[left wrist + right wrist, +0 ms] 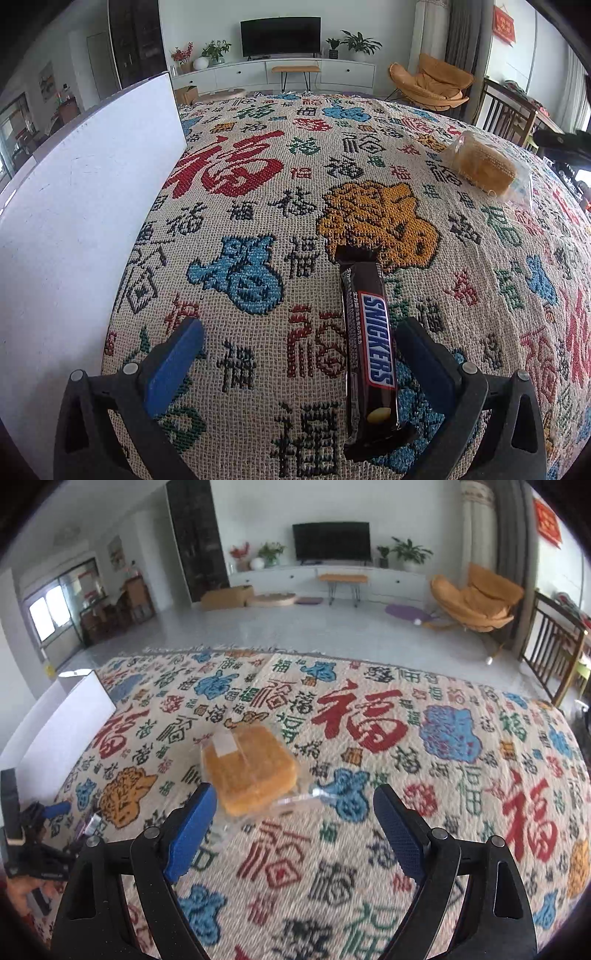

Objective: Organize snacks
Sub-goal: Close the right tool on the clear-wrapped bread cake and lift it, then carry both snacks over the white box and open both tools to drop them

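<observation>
Snickers bar lies lengthwise on the patterned cloth in the lower centre of your left wrist view, between the spread fingers of your left gripper. It sits close against the right-hand finger; contact cannot be confirmed, and its near end is in shadow. A white box fills the left of that frame, its top and bottom cut off. Your right gripper is released, holding nothing. The wrapped cake lies just beyond its left finger, its clear wrapper edges hard to trace. At the lower left of the right wrist view, your other gripper is partly cut off and dim.
</observation>
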